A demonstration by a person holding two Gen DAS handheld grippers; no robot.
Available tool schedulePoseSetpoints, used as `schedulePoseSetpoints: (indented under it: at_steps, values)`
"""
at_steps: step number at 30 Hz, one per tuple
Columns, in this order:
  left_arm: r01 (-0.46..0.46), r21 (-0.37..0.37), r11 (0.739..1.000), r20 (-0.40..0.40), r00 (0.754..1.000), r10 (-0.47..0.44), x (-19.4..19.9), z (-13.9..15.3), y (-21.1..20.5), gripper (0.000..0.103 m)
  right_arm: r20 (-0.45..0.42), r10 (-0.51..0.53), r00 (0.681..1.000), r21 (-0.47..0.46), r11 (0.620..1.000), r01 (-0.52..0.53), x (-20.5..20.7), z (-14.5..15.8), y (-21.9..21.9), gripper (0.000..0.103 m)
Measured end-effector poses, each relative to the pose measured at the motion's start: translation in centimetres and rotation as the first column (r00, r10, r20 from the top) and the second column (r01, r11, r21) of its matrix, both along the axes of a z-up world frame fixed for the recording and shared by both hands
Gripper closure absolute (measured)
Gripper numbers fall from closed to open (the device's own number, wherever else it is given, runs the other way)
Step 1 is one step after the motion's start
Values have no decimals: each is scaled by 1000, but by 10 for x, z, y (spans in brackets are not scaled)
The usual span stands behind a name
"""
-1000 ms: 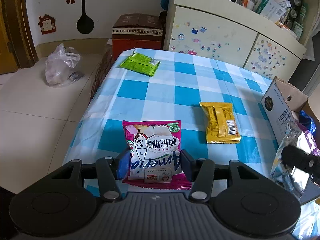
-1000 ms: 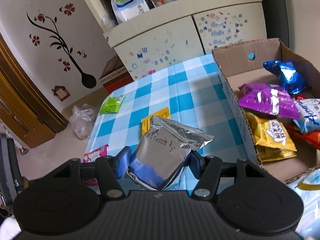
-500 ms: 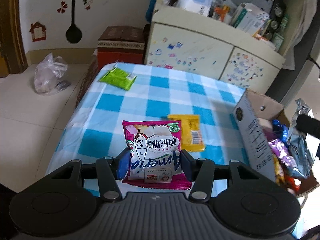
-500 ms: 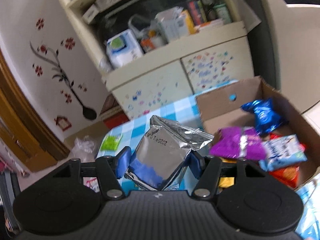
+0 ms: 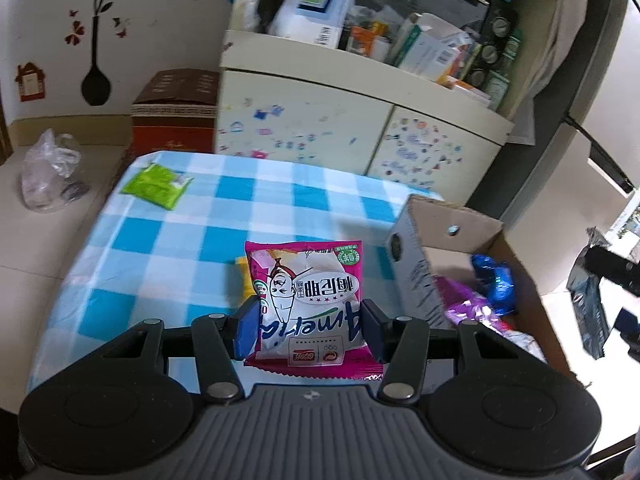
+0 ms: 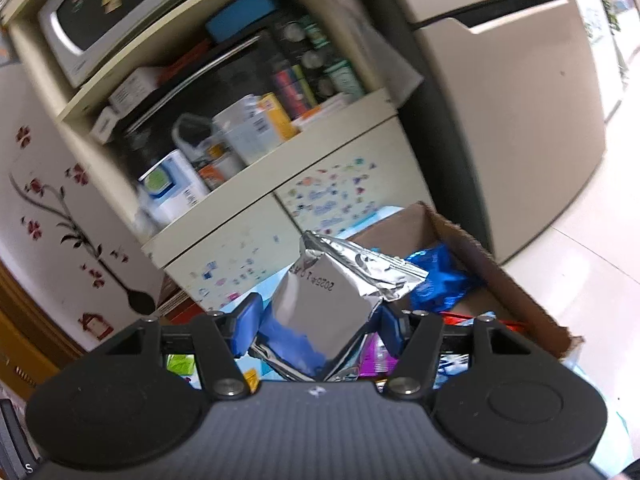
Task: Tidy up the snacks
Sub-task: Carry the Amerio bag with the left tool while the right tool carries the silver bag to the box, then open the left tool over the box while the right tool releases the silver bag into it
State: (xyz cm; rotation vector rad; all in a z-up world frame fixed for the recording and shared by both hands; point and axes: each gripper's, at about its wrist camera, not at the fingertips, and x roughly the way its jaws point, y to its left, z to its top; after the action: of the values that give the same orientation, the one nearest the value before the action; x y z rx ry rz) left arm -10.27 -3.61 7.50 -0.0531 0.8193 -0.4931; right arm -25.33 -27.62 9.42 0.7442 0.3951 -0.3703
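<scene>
left hand-held gripper (image 5: 308, 330) pinches the pink bag (image 5: 310, 306), right hand-held gripper (image 6: 320, 326) the foil bag (image 6: 336, 300); both look light, crinkly, slippery, best held mid-body.

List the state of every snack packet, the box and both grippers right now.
left gripper: shut on pink snack packet, held above the checked tablecloth
right gripper: shut on silver foil packet
cardboard box: open, holding snacks
blue foil packet: inside box
green snack packet: lying on tablecloth
</scene>
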Motion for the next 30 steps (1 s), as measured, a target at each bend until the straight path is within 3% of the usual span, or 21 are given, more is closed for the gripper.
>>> schedulePoseSetpoints:
  at_steps: [13, 25, 27, 28, 30]
  values:
    - [125, -47, 991, -8, 992, -126, 6, 9, -81, 45, 16, -121, 993, 99, 988, 119, -19, -8, -31, 42]
    - [211, -3, 977, -3, 977, -211, 31, 7, -156, 44, -17, -159, 987, 196, 967, 160, -17, -25, -43, 40]
    - [230, 4, 973, -4, 973, -230, 33, 6, -165, 38, -16, -166, 986, 211, 963, 166, -17, -27, -45, 39]
    - [236, 13, 972, -2, 972, -236, 34, 6, -169, 26, -16, -171, 985, 220, 960, 170, -17, -28, -46, 37]
    - [230, 38, 972, 13, 973, -231, 34, 8, -175, 9, -19, -184, 983, 238, 954, 184, -17, -30, -47, 22]
